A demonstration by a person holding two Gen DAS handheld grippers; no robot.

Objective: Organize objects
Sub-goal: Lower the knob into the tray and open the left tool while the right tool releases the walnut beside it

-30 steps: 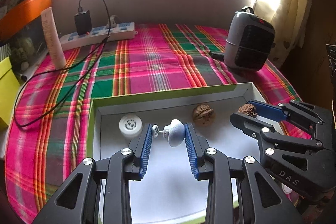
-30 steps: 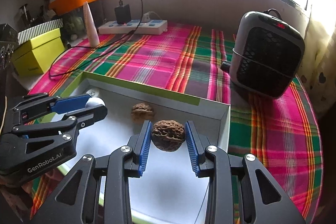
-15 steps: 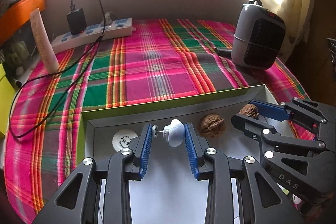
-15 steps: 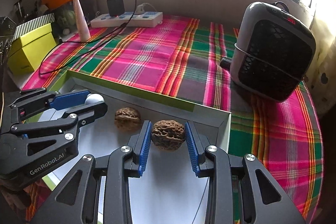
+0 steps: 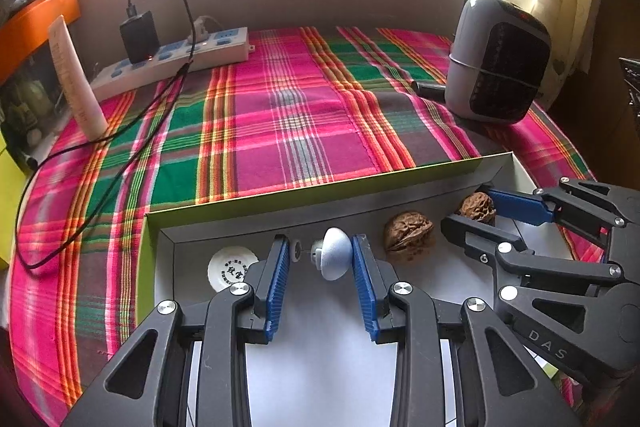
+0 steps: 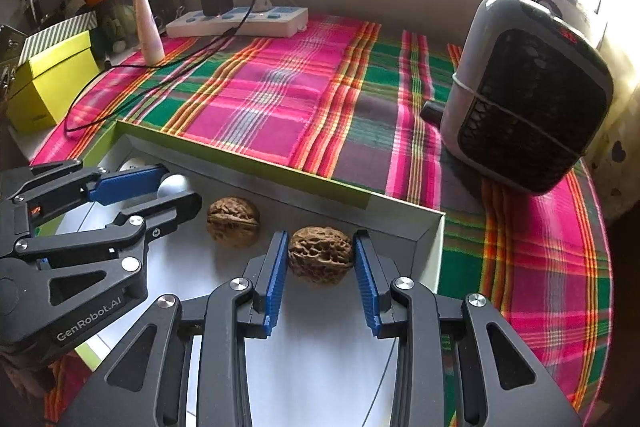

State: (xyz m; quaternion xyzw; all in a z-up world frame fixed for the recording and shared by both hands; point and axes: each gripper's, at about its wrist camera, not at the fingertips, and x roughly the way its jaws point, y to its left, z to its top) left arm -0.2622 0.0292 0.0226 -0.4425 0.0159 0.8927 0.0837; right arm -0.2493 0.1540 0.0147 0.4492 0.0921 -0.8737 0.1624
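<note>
Inside the white tray (image 6: 430,227), the right claw (image 6: 321,259) squeezes a bumpy walnut (image 6: 320,254); the left claw (image 5: 320,257) squeezes a little white knob (image 5: 334,253). Each should lower gently, then let go beside the loose walnut (image 5: 408,235).

"GenRobot.AI" on left gripper (image 6: 182,187) (side); "DAS" on right gripper (image 5: 468,205)
</note>
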